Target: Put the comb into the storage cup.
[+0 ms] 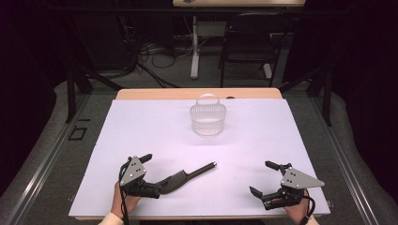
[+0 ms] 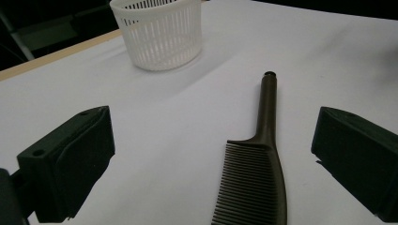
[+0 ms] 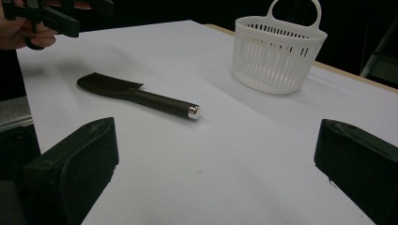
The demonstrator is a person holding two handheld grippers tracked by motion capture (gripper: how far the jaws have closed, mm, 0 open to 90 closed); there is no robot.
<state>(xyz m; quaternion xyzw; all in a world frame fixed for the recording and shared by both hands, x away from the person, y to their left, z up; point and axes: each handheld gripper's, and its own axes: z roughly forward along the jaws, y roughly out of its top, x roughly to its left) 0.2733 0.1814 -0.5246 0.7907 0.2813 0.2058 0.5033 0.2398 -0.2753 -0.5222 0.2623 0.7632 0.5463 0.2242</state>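
A dark handled comb [image 1: 185, 176] lies flat on the white desk [image 1: 263, 136], on the person's side of the white slatted basket [image 1: 208, 118] and a little to its left. Its long axis runs diagonally: the toothed head sits nearest the person, and the round handle with its shiny end cap points away and to the right, roughly toward the basket's right flank.

The left gripper [image 1: 139, 174] hangs just at the comb's toothed end, released, its jaws spread wide; in the left gripper view the comb's head [image 2: 251, 185] lies between them but touches neither. I'd judge this the approach, just ahead of the pickup. The next move seems to call for lowering and closing across the comb's narrow width, near where head meets handle [image 2: 265, 110], since the thing lies so flat on the sheet.

The right gripper [image 1: 265, 180] rests well to the right of the comb, also released and holding nothing. From it the comb [image 3: 136, 95] and basket [image 3: 278, 49] show across bare desk.
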